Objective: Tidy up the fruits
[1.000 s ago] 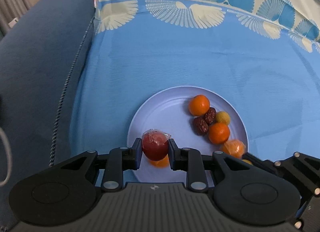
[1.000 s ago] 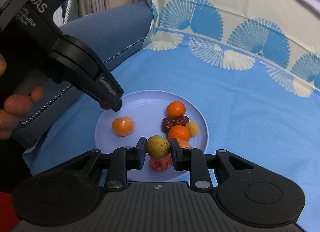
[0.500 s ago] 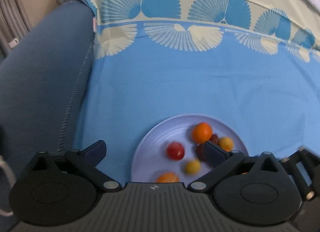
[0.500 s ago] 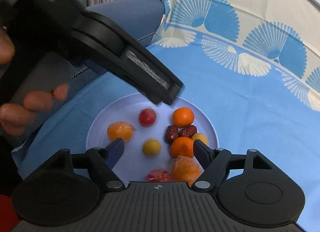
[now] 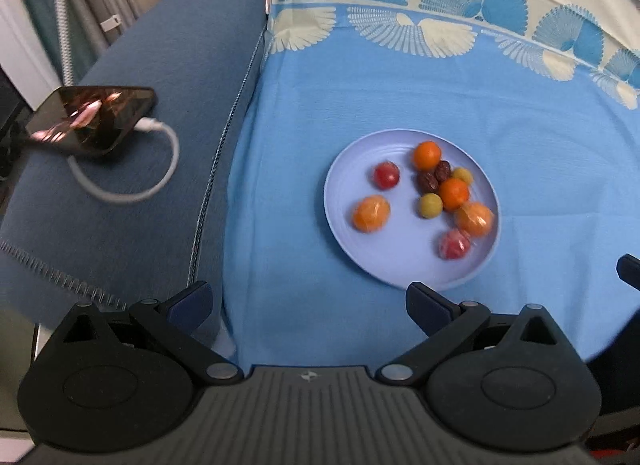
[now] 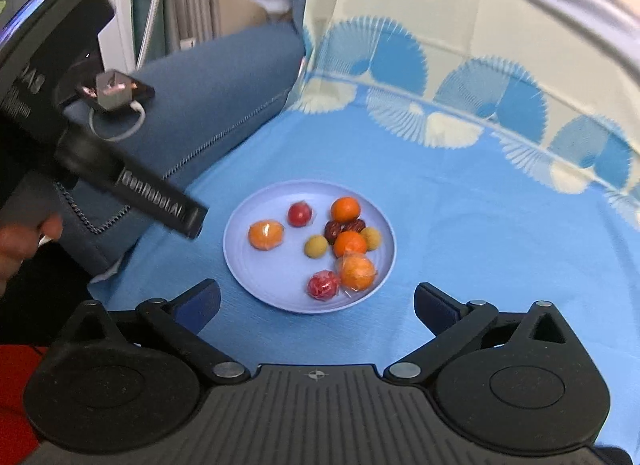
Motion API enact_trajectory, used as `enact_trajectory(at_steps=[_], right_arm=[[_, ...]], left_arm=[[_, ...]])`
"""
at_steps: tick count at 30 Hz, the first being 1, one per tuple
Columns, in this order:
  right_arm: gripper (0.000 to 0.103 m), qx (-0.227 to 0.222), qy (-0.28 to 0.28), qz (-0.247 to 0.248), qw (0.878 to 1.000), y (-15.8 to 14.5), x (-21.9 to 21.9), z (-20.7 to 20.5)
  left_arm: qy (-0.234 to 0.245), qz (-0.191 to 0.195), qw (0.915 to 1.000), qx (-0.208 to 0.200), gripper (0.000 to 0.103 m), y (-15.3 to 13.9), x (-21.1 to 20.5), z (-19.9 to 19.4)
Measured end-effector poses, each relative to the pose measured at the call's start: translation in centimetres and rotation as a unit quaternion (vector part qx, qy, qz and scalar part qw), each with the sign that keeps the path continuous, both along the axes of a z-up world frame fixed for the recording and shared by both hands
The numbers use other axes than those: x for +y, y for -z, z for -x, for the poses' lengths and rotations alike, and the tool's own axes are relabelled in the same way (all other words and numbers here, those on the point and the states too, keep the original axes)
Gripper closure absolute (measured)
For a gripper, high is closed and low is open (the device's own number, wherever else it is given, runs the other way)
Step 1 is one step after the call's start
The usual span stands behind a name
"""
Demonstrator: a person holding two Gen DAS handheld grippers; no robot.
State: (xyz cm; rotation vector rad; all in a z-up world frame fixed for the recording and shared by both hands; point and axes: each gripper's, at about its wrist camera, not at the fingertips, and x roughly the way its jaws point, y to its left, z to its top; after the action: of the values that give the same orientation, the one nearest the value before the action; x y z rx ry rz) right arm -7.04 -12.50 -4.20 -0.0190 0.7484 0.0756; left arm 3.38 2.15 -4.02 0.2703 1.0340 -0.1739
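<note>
Blue cloth (image 5: 400, 97) spread under lilac plate (image 5: 404, 269); all fruit on plate. Wrapped red fruit (image 5: 386, 175) now loose at plate's 10 o'clock, no longer pinched. Small yellow-green fruit (image 6: 316, 245) likewise dropped, near plate centre. Both deliveries judged done; task near finish. Left gripper (image 5: 308, 299) spread wide, empty, pulled back from plate's 6 o'clock, tilted steeply down. Right gripper (image 6: 316, 299) jaws just opened, nothing between, angled down at plate.
</note>
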Motion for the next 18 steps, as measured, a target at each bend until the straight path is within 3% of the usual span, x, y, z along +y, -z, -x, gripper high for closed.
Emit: enact_trajectory(at_steps=[8,18], right_arm=[[0.001,-0.037,0.014,0.021,0.999,-1.9,0.6,4.0],[0.001,-0.059,0.025,0.029,0.998,-2.9,0.7,5.5]], left_arm=[[0.004,0.01,0.9996,-0.025,0.0,-1.6,0.2,4.3],[0.013,0.013,0.9989,-0.042,0.0,-2.4,-0.1,5.7]])
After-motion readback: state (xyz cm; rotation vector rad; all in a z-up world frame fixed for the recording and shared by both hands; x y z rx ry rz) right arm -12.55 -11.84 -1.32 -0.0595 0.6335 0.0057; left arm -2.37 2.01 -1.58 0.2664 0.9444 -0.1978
